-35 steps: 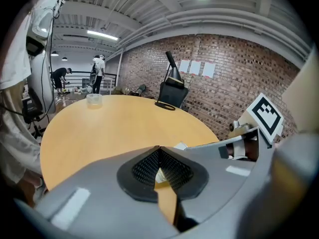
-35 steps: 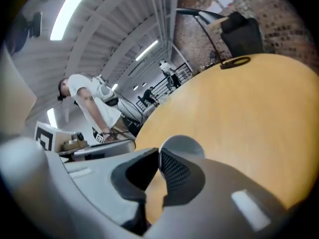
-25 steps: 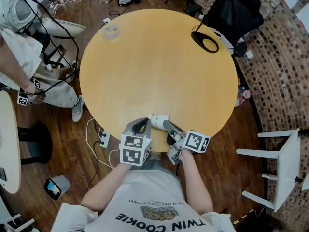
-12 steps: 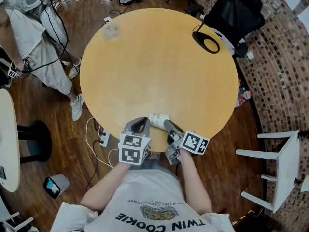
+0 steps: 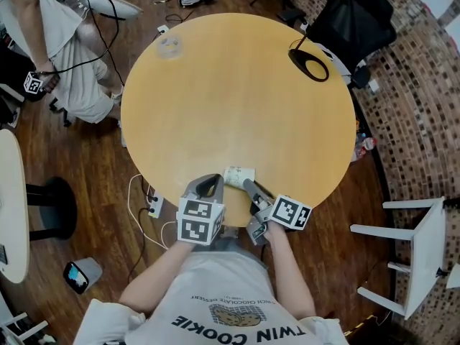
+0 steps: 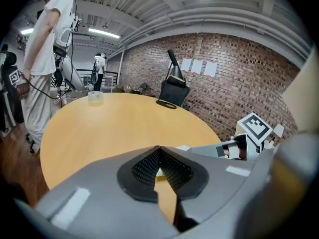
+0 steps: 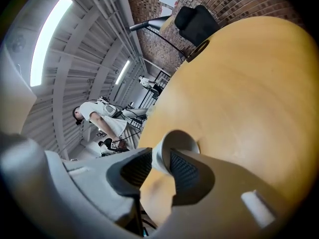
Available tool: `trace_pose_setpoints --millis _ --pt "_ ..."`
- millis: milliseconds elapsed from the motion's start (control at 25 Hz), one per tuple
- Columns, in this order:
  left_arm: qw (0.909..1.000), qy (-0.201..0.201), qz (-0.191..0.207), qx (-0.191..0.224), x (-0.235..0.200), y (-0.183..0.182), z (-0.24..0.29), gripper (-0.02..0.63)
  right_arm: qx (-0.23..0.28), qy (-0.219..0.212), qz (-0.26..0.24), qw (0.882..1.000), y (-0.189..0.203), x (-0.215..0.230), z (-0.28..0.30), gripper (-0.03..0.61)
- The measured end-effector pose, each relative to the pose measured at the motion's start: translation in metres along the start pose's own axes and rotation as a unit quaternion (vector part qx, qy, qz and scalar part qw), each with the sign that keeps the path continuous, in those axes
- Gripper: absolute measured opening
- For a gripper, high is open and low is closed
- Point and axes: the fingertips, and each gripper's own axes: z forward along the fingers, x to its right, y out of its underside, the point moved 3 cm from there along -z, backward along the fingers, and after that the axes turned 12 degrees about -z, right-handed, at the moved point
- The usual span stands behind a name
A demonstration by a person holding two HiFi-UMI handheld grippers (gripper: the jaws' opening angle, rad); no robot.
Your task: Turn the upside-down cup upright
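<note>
A white paper cup (image 5: 239, 176) rests on the round wooden table (image 5: 237, 99) close to its near edge, between my two grippers. In the right gripper view the cup (image 7: 172, 146) shows its open mouth. My right gripper (image 5: 248, 186) has the cup's wall between its pads; its jaws (image 7: 160, 158) are opening and no longer squeeze it. On the cup's left, my left gripper (image 5: 210, 184) is shut with nothing in it, its pads meeting at the tip (image 6: 159, 149).
A clear tape roll (image 5: 169, 45) lies at the table's far left, a black ring-shaped stand (image 5: 309, 65) at the far right. Behind that is a black chair (image 5: 352, 16). A white chair (image 5: 417, 246) stands to the right, a person (image 5: 61, 42) with cables at the left.
The cup has gone from tilted to squarer on the table. My right gripper's jaws have parted. The person at the left has walked toward the far side.
</note>
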Motion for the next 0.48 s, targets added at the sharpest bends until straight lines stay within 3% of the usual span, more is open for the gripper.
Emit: trace_pose_setpoints --millis 480 --pt "1.0000 0.002 0.000 -0.002 -0.0012 -0.0006 0.0027 0.003 -0.011 0.018 -0.012 1.000 0.0023 0.0069 -0.0021 0.100"
